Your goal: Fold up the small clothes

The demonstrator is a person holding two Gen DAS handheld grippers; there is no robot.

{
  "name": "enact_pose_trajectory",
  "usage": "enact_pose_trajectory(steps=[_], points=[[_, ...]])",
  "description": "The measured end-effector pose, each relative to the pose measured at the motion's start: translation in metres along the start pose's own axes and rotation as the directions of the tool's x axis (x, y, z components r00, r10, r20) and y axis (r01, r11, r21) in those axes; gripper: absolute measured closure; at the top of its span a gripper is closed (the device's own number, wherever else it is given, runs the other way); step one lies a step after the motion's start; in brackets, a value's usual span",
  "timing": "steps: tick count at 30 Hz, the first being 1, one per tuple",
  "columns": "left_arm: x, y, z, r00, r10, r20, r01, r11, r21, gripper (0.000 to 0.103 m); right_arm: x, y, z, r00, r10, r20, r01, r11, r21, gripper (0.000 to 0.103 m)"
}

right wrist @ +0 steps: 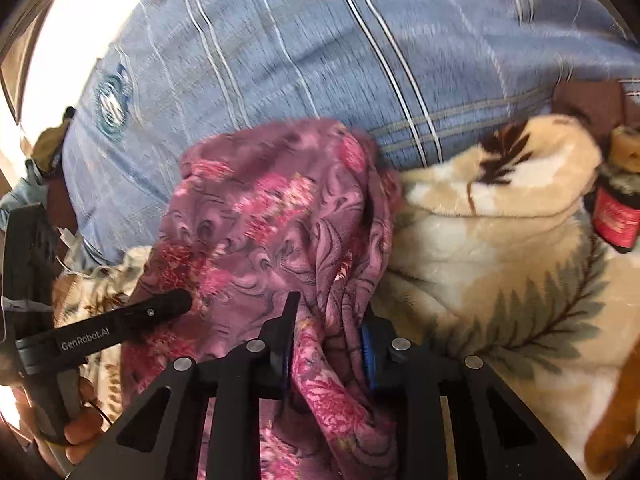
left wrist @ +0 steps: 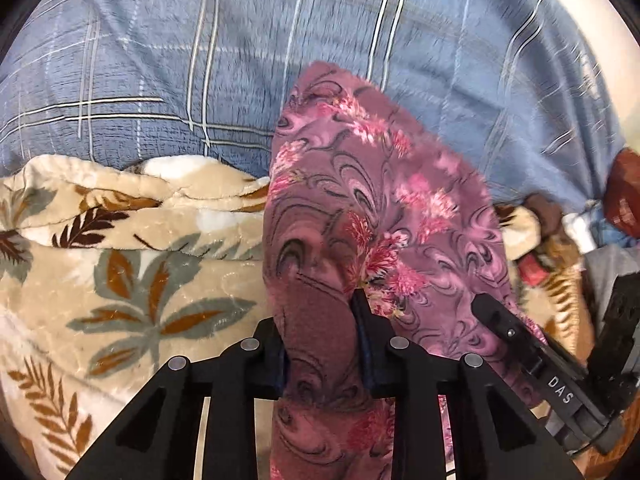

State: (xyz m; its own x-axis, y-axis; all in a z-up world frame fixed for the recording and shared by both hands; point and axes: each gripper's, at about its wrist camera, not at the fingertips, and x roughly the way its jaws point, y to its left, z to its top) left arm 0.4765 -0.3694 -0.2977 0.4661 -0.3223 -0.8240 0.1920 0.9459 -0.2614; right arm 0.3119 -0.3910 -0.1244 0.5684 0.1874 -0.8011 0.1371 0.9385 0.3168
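The left gripper (left wrist: 320,344) is clamped on a bunched fold of the garment (left wrist: 372,208), a purple fleece piece with pink flowers and dark swirls; the cloth fills the narrow gap between its fingers and runs down past them toward the camera. The right gripper (right wrist: 330,344) holds another fold of the same garment (right wrist: 272,216) in the same way, its blue pads (right wrist: 366,356) pressed on the cloth.

Both grippers point steeply down, side by side. In the left wrist view a black finger of the right gripper (left wrist: 516,336) comes in from the right and lies against the cloth. In the right wrist view a finger of the left gripper (right wrist: 120,320) comes in from the left and touches the cloth, with a hand (right wrist: 76,432) on its handle at the lower left edge.

The garment hangs between the two grippers, lifted above a beige blanket (left wrist: 132,280) with brown and grey-green leaves. Its far edge stands up against a blue plaid sheet (left wrist: 240,60) that covers the far half of the scene. On the blanket's far right lies a dark bottle with a red label (right wrist: 614,216). Both views are slightly blurred.
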Motion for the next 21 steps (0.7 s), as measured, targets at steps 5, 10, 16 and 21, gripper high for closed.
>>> enact_pose_trajectory(steps=[5,10,16,21], points=[[-0.057,0.021,-0.018,0.998,-0.041,0.042,0.041,0.999,-0.009,0.078,-0.045,0.02,-0.01,0.997,0.051,0.049,-0.051,0.999,0.003,0.077],[-0.111,0.052,-0.046,0.998,-0.032,0.06,0.033,0.999,-0.011,0.078,-0.077,0.042,-0.036,0.993,0.105,0.054,-0.105,0.994,-0.012,0.077],[-0.152,0.103,-0.093,0.999,-0.015,0.028,0.017,0.997,-0.071,0.077,-0.075,0.071,-0.085,0.981,0.194,0.006,-0.194,0.98,0.037,0.077],[-0.134,0.138,-0.112,0.998,-0.011,-0.057,0.003,0.989,-0.146,0.076,-0.042,0.081,-0.119,0.985,0.158,-0.073,-0.155,0.987,0.039,0.076]])
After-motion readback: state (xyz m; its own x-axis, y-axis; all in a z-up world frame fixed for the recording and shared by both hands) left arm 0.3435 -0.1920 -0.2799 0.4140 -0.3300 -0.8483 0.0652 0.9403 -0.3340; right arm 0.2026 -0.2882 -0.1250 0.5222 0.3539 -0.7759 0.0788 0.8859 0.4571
